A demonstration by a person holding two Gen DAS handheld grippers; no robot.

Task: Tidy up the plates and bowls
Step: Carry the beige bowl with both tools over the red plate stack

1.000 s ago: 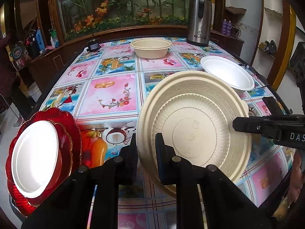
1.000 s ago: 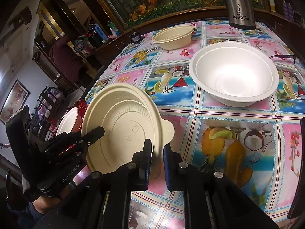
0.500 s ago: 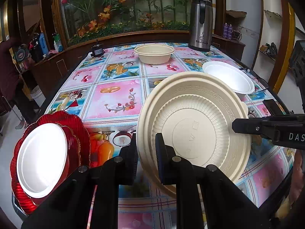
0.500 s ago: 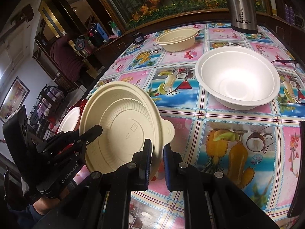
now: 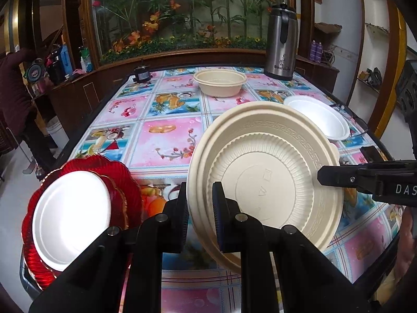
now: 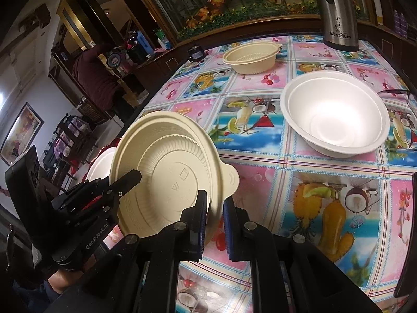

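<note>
Left gripper and right gripper both clamped on tilted beige bowl, above table

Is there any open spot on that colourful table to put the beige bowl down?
Yes. The widest bare stretch of tablecloth lies between the red plates at the near left corner, the far beige bowl and the white bowl. The right edge is more crowded: white bowl, kettle, glasses.
</note>
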